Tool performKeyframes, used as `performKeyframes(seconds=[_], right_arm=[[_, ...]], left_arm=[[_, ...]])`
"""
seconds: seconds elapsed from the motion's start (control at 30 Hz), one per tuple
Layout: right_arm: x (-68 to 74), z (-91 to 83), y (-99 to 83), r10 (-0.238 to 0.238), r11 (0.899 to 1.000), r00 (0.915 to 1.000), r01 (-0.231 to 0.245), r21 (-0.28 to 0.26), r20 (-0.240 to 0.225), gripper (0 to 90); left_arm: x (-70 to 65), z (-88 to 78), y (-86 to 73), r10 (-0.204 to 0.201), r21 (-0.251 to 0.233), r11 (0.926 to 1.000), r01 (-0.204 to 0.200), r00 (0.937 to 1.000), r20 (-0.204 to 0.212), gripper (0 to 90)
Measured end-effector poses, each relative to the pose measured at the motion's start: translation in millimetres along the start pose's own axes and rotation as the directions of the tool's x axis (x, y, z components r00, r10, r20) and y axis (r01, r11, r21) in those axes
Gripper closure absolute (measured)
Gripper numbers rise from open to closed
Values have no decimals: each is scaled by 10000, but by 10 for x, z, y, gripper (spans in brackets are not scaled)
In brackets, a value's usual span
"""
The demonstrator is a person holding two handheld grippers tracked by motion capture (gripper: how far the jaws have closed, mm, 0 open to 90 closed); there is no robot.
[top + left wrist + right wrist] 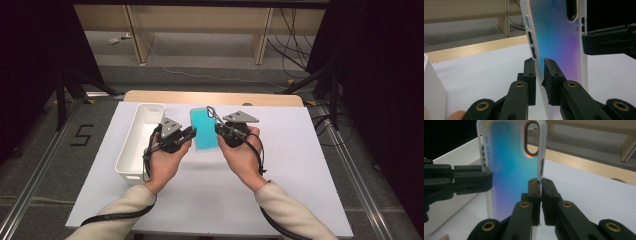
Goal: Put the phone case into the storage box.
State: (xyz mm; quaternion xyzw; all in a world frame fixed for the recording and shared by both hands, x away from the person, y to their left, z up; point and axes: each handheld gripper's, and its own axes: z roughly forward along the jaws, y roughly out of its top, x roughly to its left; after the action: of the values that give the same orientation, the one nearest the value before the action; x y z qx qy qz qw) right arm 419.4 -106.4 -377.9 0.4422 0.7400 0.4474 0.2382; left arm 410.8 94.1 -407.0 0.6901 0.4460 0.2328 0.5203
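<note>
Jaws of the left gripper [539,61] were clenched on one long edge of a phone case [559,37], its pads pressing the thin translucent rim just below the side button cutouts. No gap showed between pad and rim in the left gripper view. The right gripper [540,180] was likewise clamped on the opposite long edge of the case, its two pads pinching the rim below the oval camera opening. Each gripper's view also caught the other gripper's black jaw reaching in from the side to meet the case's far edge.

Seen from the high view, the left gripper [186,133] and right gripper [220,128] sat on either side of the phone case [204,129], which appeared there as a bright turquoise rectangle held between the two hands, its long axis running away from the person. In the gripper views its back shaded from blue-green to violet.

Just left of the left hand [164,159] stood a long white bin [137,137]. Under everything lay a white table [280,165] with a wooden edge at its far side. The right hand [243,155] was near the table's middle, cables trailing along both cream sleeves.
</note>
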Motion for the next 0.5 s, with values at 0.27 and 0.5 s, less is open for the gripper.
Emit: performKeyframes(seconds=[0.27,0.5], right_arm=[[10,-16,-41,40,10000,10000,-40,-40,-56,856],[4,-21,-68,256,9996,9995,-254,95,-169,845]], left_arm=[[13,10,-5,-167,-14,9999,167,9999,10,828],[8,9,9,-99,-49,9999,99,9999,45,842]])
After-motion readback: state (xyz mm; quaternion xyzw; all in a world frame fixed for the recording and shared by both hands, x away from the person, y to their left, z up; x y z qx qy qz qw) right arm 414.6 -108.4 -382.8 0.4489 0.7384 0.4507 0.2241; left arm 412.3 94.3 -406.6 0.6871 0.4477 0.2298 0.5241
